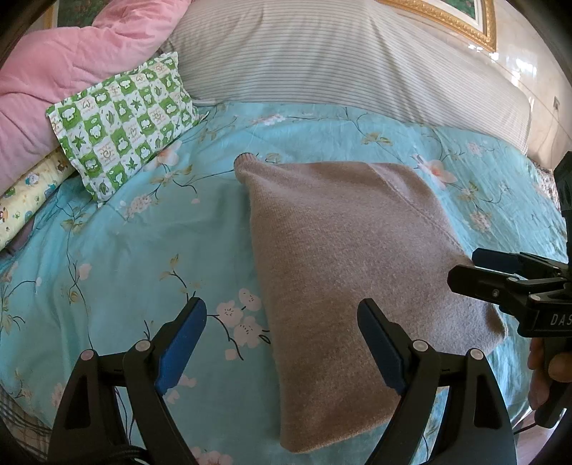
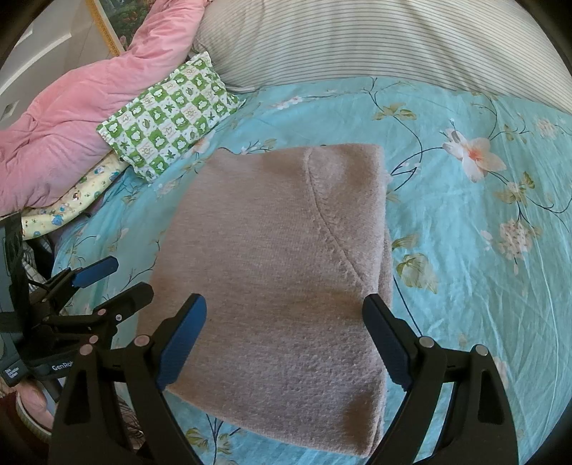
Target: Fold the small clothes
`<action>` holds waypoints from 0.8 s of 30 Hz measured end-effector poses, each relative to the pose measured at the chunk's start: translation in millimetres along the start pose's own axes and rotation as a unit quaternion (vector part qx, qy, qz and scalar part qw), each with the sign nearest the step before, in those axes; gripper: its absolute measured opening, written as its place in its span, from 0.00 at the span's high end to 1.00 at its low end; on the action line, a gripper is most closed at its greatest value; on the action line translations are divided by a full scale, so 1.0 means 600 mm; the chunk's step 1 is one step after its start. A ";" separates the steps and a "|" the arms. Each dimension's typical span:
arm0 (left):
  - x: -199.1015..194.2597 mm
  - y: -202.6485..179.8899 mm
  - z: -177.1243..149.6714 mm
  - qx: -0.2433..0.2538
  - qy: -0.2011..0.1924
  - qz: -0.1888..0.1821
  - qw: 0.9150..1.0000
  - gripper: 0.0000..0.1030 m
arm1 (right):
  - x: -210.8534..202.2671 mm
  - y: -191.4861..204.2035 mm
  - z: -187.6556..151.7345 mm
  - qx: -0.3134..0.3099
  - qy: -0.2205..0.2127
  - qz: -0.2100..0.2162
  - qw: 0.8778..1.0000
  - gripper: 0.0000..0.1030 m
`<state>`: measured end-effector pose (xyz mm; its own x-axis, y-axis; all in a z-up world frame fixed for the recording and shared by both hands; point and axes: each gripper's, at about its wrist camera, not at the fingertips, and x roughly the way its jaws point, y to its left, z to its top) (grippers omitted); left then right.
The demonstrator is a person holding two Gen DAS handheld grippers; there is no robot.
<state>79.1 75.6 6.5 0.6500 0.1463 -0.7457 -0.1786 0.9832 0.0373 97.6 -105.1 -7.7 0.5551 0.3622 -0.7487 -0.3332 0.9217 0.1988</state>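
A taupe knitted garment [image 1: 343, 272] lies folded flat on the turquoise flowered bedsheet [image 1: 118, 250]; a cuff sticks out at its far left corner. My left gripper [image 1: 282, 314] hovers open above the garment's near left edge, nothing between its blue pads. In the right wrist view the same garment [image 2: 282, 272] fills the middle, a curved seam running across its upper layer. My right gripper [image 2: 286, 314] hangs open over the garment's near end, holding nothing. Each gripper shows in the other's view: the right gripper [image 1: 475, 266] at the right edge, the left gripper [image 2: 118, 275] at the left.
A green-and-white checked pillow [image 1: 125, 118] and a pink quilt [image 1: 53, 78] lie at the back left. A large striped pillow [image 1: 321, 60] spans the head of the bed. A hand [image 1: 547, 365] holds the right gripper's handle. A gold picture frame [image 1: 457, 18] hangs behind.
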 end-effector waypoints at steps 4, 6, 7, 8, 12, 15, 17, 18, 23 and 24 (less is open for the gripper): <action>-0.001 -0.001 -0.001 0.000 -0.002 0.000 1.000 0.16 | 0.000 0.000 0.000 0.001 0.000 0.000 1.000 0.13; -0.001 -0.002 -0.001 0.000 -0.002 0.000 1.000 0.16 | 0.000 0.003 -0.001 0.001 0.000 -0.001 1.000 0.13; -0.001 -0.002 -0.001 0.000 -0.002 -0.001 1.000 0.16 | 0.000 0.003 0.000 0.001 0.000 -0.001 1.000 0.13; -0.002 -0.003 -0.001 0.000 -0.002 0.000 1.000 0.16 | 0.000 0.003 0.000 0.001 -0.001 0.000 1.000 0.13; -0.002 -0.004 -0.001 0.000 -0.001 -0.001 1.000 0.16 | 0.000 0.002 -0.001 0.001 0.000 0.000 1.000 0.13; -0.003 -0.006 -0.002 -0.001 -0.001 -0.002 1.000 0.16 | 0.000 0.002 -0.001 0.001 -0.001 0.000 1.000 0.13; -0.003 -0.007 -0.003 0.000 0.000 -0.002 1.000 0.16 | 0.001 0.002 0.000 0.001 0.000 0.000 1.000 0.13; -0.003 -0.007 -0.003 0.000 0.000 -0.002 1.000 0.16 | 0.000 0.001 0.000 0.001 0.000 0.000 1.000 0.13; -0.003 -0.008 -0.004 0.000 0.000 -0.003 1.000 0.15 | 0.000 0.005 -0.002 0.001 0.000 -0.001 1.000 0.13; -0.003 -0.008 -0.004 0.000 0.000 -0.003 1.000 0.15 | 0.000 0.007 -0.003 0.001 -0.001 -0.001 1.000 0.13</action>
<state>76.9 70.2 6.1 0.6508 0.1400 -0.7462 -0.1739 0.9842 0.0329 94.5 -101.3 -8.0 0.5566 0.3609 -0.7483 -0.3302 0.9226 0.1994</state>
